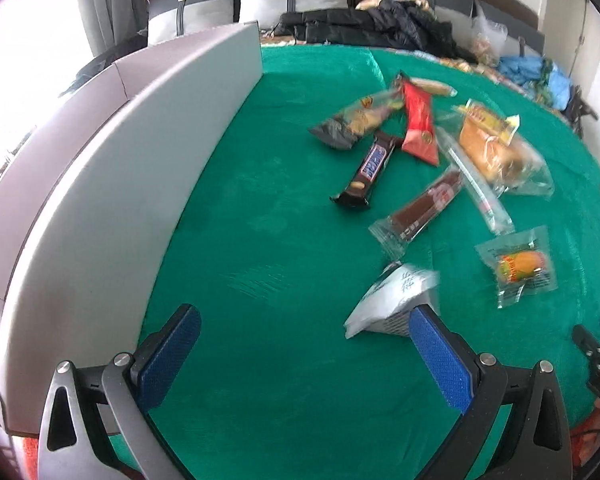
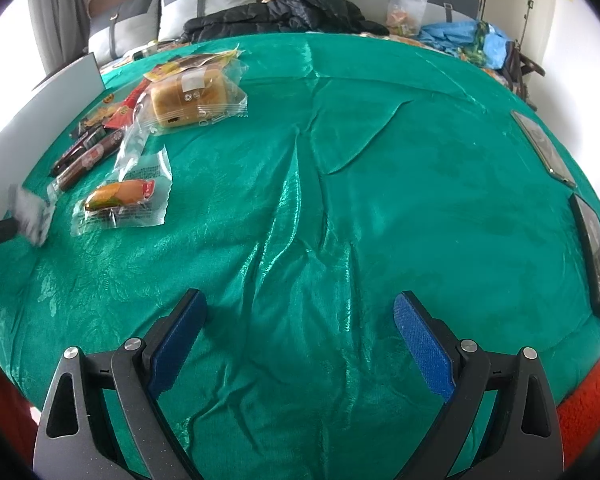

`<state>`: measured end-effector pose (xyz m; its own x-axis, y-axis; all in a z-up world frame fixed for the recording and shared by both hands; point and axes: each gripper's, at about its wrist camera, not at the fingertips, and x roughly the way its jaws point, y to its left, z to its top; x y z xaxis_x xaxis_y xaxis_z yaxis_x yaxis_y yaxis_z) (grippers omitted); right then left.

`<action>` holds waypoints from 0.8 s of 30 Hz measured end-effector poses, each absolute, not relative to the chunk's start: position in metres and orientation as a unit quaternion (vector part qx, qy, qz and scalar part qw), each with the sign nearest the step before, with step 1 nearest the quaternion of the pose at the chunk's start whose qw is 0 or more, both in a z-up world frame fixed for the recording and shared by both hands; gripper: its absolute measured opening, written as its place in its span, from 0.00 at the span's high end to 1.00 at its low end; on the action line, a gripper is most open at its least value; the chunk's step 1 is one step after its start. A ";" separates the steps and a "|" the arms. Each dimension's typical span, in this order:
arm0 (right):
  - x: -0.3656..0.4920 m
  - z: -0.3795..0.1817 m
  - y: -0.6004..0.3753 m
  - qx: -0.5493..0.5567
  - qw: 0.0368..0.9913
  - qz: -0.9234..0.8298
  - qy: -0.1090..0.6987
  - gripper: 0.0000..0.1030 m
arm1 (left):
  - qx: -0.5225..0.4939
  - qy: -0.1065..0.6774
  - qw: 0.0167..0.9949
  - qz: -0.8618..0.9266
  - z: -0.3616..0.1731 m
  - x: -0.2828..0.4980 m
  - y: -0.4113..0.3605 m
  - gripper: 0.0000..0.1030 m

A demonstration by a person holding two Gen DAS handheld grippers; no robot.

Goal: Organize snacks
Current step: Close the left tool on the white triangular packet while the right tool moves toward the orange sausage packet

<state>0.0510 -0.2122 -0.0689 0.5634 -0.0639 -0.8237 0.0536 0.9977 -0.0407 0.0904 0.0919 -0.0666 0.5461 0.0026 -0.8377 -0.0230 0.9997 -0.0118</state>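
The left gripper (image 1: pixel 304 344) hangs over a green cloth (image 1: pixel 268 208) with its blue-padded fingers (image 1: pixel 172 356) spread wide and nothing between them. Just at the tip of its right-side finger lies a white packet (image 1: pixel 388 300), blurred, beside the pad rather than clamped. Farther ahead and to the right of the fingers the snacks lie in a loose heap: a dark chocolate bar (image 1: pixel 364 172), a brown bar in clear wrap (image 1: pixel 420 204), a red packet (image 1: pixel 420 124), a bagged bread loaf (image 1: pixel 496 148) and a small clear pack with an orange-yellow snack (image 1: pixel 520 264). To the left of the fingers stands a grey-white box wall (image 1: pixel 112 184), upright along the cloth's edge.

The right gripper (image 2: pixel 300 332) is likewise wide open and empty above bare, wrinkled cloth. The snacks sit well ahead and left of its fingers, the bread loaf (image 2: pixel 188 96) farthest. Two dark phones (image 2: pixel 592 248) lie far right.
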 end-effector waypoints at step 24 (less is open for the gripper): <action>0.050 -0.070 -0.212 -0.008 0.887 -0.030 0.460 0.06 | 0.039 0.486 0.867 -0.103 -0.093 0.089 0.043 0.45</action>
